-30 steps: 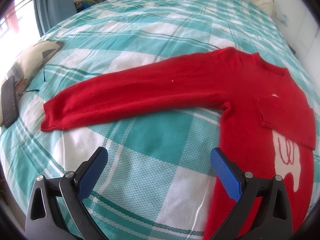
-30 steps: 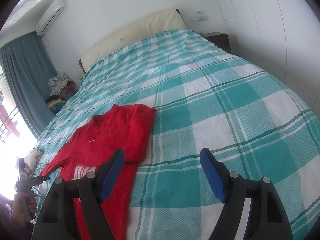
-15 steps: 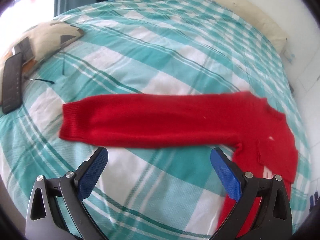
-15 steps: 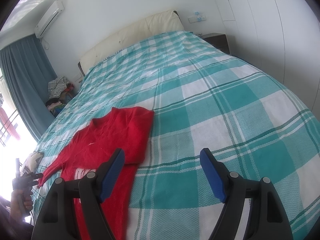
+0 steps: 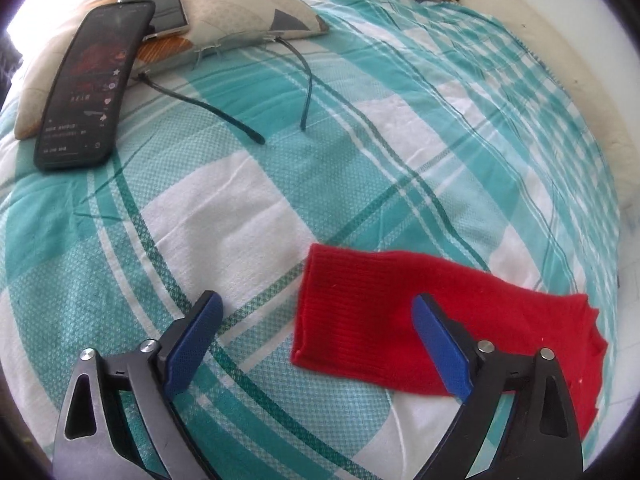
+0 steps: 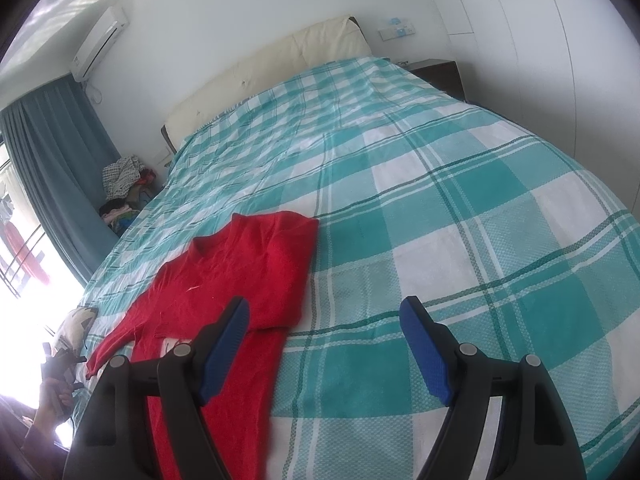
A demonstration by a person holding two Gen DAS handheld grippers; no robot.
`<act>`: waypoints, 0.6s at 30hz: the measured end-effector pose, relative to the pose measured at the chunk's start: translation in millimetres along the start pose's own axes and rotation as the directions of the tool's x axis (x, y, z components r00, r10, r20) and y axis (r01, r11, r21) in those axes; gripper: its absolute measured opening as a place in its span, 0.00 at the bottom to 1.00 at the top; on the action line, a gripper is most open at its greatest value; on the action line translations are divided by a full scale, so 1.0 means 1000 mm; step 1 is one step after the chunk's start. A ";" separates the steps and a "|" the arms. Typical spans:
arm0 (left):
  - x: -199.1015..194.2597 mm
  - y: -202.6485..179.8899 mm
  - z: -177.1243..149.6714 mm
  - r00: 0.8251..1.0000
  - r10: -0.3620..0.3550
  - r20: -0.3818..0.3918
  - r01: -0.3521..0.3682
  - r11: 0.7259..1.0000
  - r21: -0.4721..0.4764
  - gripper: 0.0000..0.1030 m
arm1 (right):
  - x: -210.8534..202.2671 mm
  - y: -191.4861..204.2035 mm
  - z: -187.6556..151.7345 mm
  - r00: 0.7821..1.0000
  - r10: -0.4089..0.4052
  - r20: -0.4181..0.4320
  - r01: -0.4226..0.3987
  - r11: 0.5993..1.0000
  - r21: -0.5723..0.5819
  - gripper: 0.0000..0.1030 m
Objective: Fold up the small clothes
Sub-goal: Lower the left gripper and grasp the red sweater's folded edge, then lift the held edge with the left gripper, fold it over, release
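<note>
A red knit sweater [image 6: 248, 276] lies flat on the teal and white checked bedspread [image 6: 460, 208], one sleeve folded across its body, the other stretched out to the left. My left gripper [image 5: 316, 330] is open and hovers just above that stretched sleeve's cuff [image 5: 340, 312]; the cuff edge lies between the jaws, nearer the right one. My right gripper [image 6: 324, 332] is open and empty, above the bedspread just right of the sweater's body. The left gripper also shows in the right wrist view [image 6: 60, 360], held in a hand at the sleeve end.
A black phone [image 5: 92, 84] and a second phone [image 5: 160, 4] lie on a cream pillow [image 5: 240, 8] at the bed's left edge, with eyeglasses [image 5: 256, 80] beside it. A headboard [image 6: 272, 68], a teal curtain [image 6: 60, 168] and a clothes pile [image 6: 124, 184] stand beyond.
My left gripper has swung left along the stretched sleeve and closed in on its cuff. The right gripper has barely moved. Both stay open.
</note>
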State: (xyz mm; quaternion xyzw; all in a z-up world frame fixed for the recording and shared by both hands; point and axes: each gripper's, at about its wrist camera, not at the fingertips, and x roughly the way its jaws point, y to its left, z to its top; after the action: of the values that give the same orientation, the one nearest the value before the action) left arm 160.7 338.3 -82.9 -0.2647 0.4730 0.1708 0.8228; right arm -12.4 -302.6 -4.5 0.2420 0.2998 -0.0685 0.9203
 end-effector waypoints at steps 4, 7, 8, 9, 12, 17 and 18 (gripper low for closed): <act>0.013 -0.011 -0.001 0.997 0.072 0.001 -0.072 0.994 0.080 0.40 | 0.000 -0.002 -0.001 1.000 -0.014 0.000 0.014 1.000 0.003 0.75; 0.009 -0.007 0.000 0.999 0.043 0.005 -0.043 0.998 0.040 0.06 | -0.002 -0.004 0.000 1.000 -0.012 0.006 0.012 1.000 0.011 0.75; 0.003 -0.005 -0.001 0.999 0.040 0.014 -0.040 0.999 0.014 0.06 | -0.003 -0.004 0.000 1.000 -0.010 0.009 0.010 1.000 0.011 0.75; -0.007 -0.008 -0.001 0.999 0.033 0.027 -0.032 0.999 -0.003 0.06 | -0.005 -0.004 0.001 1.000 -0.009 0.013 0.008 1.000 0.012 0.75; -0.051 -0.053 -0.005 0.993 -0.019 0.116 0.005 0.993 0.122 0.05 | -0.007 -0.006 0.002 1.000 -0.005 0.021 0.005 1.000 0.021 0.75; -0.132 -0.192 -0.029 0.958 -0.246 0.148 0.163 0.889 0.428 0.05 | -0.004 -0.003 0.003 1.000 0.023 0.013 -0.023 0.999 0.025 0.75; -0.145 -0.223 -0.038 0.947 -0.288 0.140 0.188 0.854 0.485 0.05 | -0.004 -0.001 0.003 1.000 0.024 0.012 -0.024 1.000 0.017 0.75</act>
State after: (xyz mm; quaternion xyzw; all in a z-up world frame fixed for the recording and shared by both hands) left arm 181.9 132.4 88.4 -0.0971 0.3749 -0.0245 0.9217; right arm -14.5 -305.5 -0.1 0.2532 0.2909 -0.0616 0.9206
